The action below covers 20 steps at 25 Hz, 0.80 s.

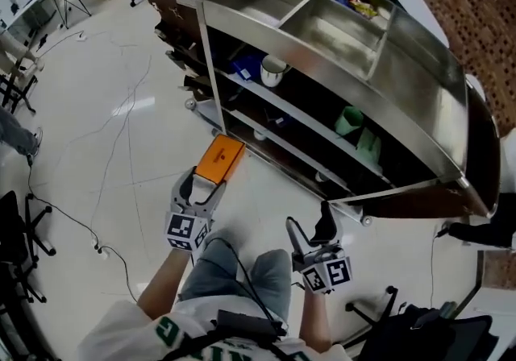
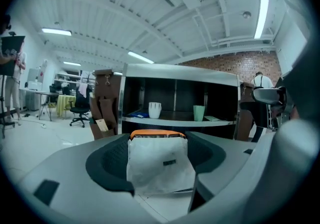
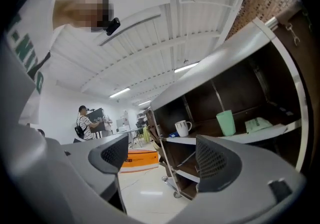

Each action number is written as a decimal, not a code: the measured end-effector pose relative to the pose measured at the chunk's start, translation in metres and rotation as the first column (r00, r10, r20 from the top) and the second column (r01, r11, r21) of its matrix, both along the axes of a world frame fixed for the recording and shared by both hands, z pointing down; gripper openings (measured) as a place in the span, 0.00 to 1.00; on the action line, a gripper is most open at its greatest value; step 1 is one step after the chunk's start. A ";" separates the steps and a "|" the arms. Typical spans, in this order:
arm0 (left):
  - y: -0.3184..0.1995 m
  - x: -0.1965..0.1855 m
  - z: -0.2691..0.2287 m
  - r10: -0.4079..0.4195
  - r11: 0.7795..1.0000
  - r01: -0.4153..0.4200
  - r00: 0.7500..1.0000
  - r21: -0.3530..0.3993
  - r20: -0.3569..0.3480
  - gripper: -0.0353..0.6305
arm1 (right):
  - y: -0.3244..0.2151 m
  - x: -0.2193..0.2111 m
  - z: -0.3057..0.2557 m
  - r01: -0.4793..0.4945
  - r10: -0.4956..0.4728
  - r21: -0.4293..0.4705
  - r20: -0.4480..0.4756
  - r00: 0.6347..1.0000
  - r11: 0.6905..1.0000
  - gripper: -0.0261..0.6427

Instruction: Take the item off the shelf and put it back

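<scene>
An orange box point(image 1: 219, 159) with a white underside hangs above the floor in front of the steel shelf unit point(image 1: 419, 69). My left gripper point(image 1: 203, 188) is shut on its near end. In the left gripper view the box point(image 2: 159, 165) fills the gap between the dark pads, white face toward the camera, orange edge on top. My right gripper point(image 1: 310, 226) is lower and to the right, open, with nothing between its fingers. In the right gripper view the same box point(image 3: 139, 160) shows past the left pad.
On the middle shelf stand a white mug point(image 1: 274, 71), a green cup point(image 1: 349, 120) and a green packet point(image 1: 369, 146). Cables point(image 1: 121, 126) trail over the white floor at the left. Black chairs point(image 1: 16, 246) stand at the left edge and another black chair point(image 1: 419, 327) at the bottom right.
</scene>
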<state>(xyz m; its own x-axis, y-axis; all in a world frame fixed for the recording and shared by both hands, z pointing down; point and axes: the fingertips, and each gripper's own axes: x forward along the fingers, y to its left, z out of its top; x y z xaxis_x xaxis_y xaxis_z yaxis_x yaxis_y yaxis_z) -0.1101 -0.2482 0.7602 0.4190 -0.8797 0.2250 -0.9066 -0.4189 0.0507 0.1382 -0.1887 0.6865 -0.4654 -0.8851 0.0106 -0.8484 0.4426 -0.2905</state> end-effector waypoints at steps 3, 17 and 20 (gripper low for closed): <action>-0.031 0.001 0.045 -0.018 0.999 0.018 1.000 0.026 -0.017 0.54 | -0.020 -0.009 0.042 0.029 -0.028 0.007 -0.012 1.000 1.000 0.68; -0.300 0.063 0.230 -0.006 0.995 -0.006 0.993 0.101 0.119 0.53 | -0.059 0.013 0.144 -0.001 0.009 0.077 -0.102 0.995 0.997 0.68; -0.336 0.075 0.263 0.026 0.999 -0.033 0.987 0.040 0.157 0.54 | -0.055 0.023 0.146 -0.009 0.019 0.085 -0.124 0.992 0.996 0.68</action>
